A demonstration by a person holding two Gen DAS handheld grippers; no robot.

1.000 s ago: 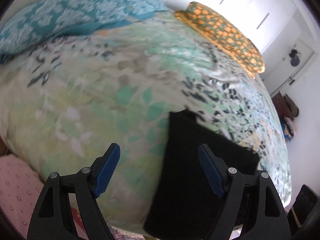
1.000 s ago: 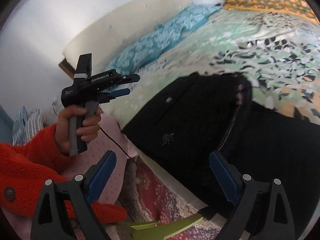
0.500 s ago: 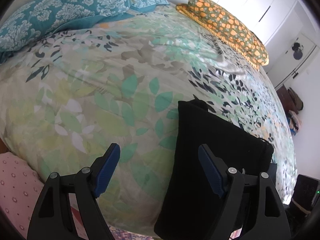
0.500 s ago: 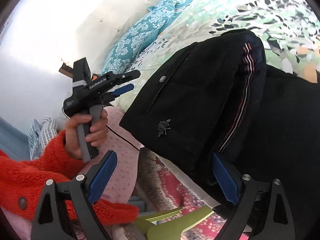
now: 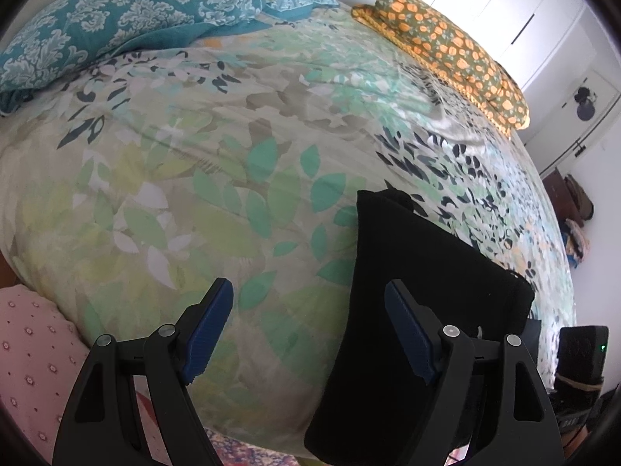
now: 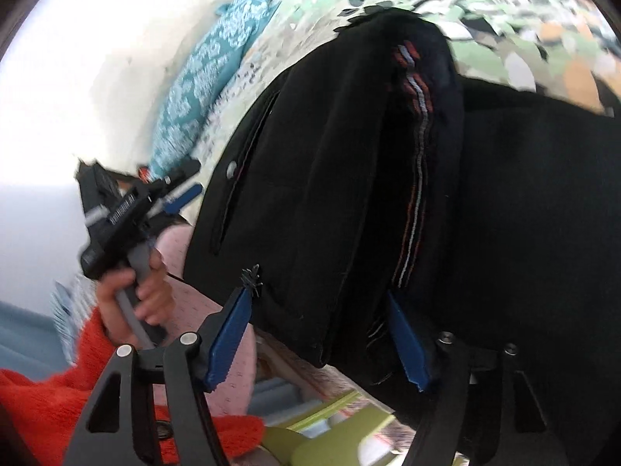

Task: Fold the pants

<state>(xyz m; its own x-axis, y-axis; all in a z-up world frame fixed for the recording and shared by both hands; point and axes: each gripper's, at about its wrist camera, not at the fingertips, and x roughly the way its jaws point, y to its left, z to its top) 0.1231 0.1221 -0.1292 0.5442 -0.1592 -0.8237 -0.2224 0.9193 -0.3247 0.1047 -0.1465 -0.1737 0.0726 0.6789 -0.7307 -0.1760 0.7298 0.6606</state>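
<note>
Black pants (image 5: 407,310) lie folded on the leaf-print bed, their near end hanging over the bed's front edge. In the right wrist view the pants (image 6: 330,194) fill the frame, with a red and white side stripe (image 6: 415,209) and a buttoned pocket. My left gripper (image 5: 310,322) is open and empty above the bed edge, just left of the pants. It also shows in the right wrist view (image 6: 182,190), held in a hand. My right gripper (image 6: 322,322) is open, its jaws on either side of the pants' lower edge.
Teal patterned pillows (image 5: 136,19) lie at the back left of the bed. An orange-dotted green pillow (image 5: 458,54) lies at the back right. A pink dotted cloth (image 5: 31,369) is at the bed's front left. White wardrobe doors stand behind.
My right gripper has moved in close to the pants, so their lower edge now lies between its jaws. My left gripper has held nearly still and stays open.
</note>
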